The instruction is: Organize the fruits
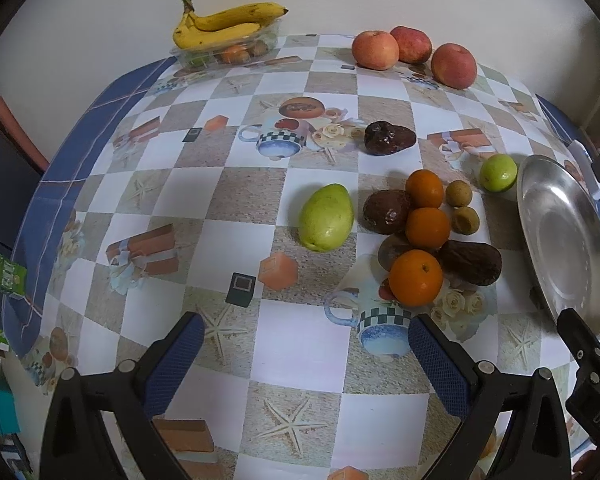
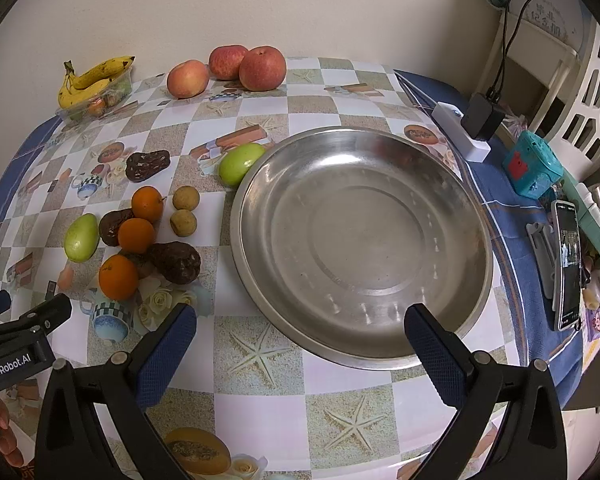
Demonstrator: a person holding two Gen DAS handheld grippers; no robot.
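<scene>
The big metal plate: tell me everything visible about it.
The metal plate is round, shallow and steel-looking, with a raised rim, a flat centre ring and dull scuffed reflections. It lies flat on the checkered tablecloth, holding nothing. A small green fruit sits against its far-left rim. The right hand-held gripper hovers open at its near edge.

Bright fruit on a checked, picture-printed cloth

The desk [image 2: 260, 384] wears a cloth of white and sandy-beige checks with a blue border, printed with starfish, cream roses and blue-checked teapots. The bananas [image 1: 224, 24] are yellow with dark flecks; the three apples [image 1: 414, 54] are blotchy red and peach. Three oranges [image 1: 426, 226] are vivid orange beside dark brown wrinkled fruit [image 1: 470, 262], a pale green mango [image 1: 327, 217] and a lime-green round fruit [image 2: 239, 164]. The dish [image 2: 476, 216] is dull silver. Each gripper [image 1: 306, 364] [image 2: 300, 350] is black with blue textured pads.
</scene>
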